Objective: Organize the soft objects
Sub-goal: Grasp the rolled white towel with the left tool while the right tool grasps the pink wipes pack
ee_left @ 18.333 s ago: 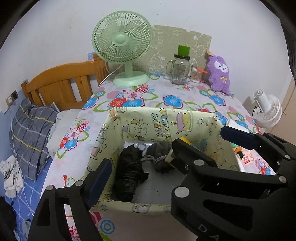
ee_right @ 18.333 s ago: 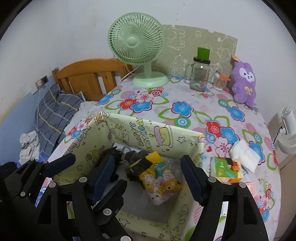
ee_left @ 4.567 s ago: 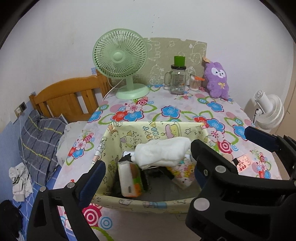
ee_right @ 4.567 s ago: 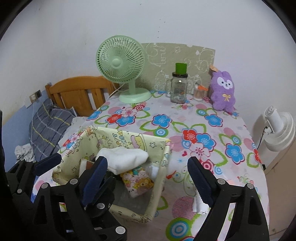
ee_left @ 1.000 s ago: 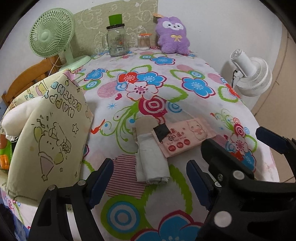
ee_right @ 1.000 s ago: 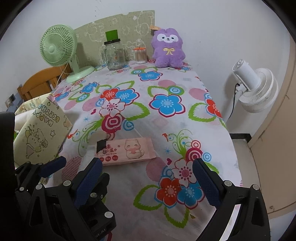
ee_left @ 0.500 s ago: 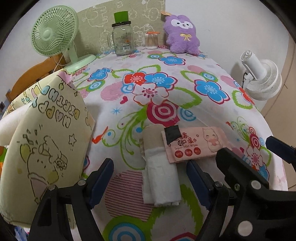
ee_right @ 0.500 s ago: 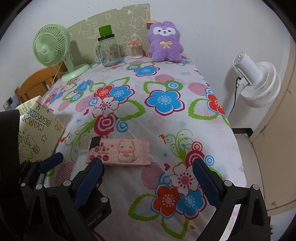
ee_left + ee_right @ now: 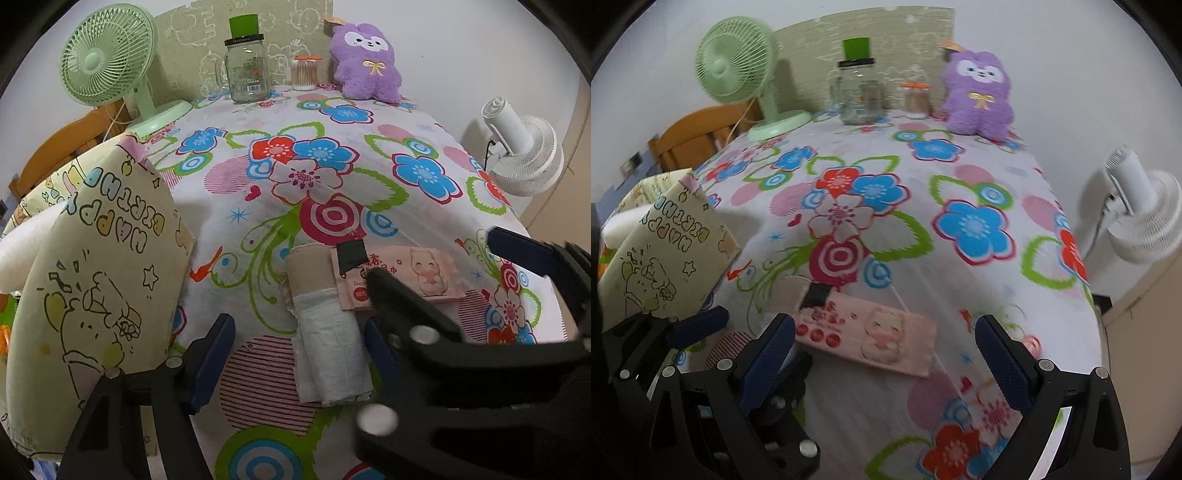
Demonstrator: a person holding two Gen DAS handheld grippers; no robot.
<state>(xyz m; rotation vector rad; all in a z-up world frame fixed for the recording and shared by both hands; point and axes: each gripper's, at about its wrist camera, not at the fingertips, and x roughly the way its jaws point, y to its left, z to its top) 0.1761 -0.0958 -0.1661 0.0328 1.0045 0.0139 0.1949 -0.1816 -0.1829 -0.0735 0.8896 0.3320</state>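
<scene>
A white roll of plastic bags (image 9: 328,343) on a beige core lies on the flowered tablecloth. Beside it on the right lies a pink wet-wipes pack (image 9: 413,273), which also shows in the right wrist view (image 9: 871,328). My left gripper (image 9: 299,354) is open, its fingers either side of the roll and just above it. My right gripper (image 9: 886,354) is open, its fingers straddling the pink pack from the near side. The yellow "Happy Birthday" fabric box (image 9: 99,258) stands at the left with a white soft item (image 9: 22,254) sticking out of it.
At the table's far edge stand a green desk fan (image 9: 107,70), a glass jar with a green lid (image 9: 245,66), a cotton-swab jar (image 9: 304,74) and a purple plush toy (image 9: 365,62). A white fan (image 9: 524,155) stands off the table's right edge. A wooden bed frame (image 9: 694,140) is behind the box.
Both grippers have moved forward and lower over the table. The left now brackets the white roll; the right has closed in on the pink pack. Nothing has been picked up.
</scene>
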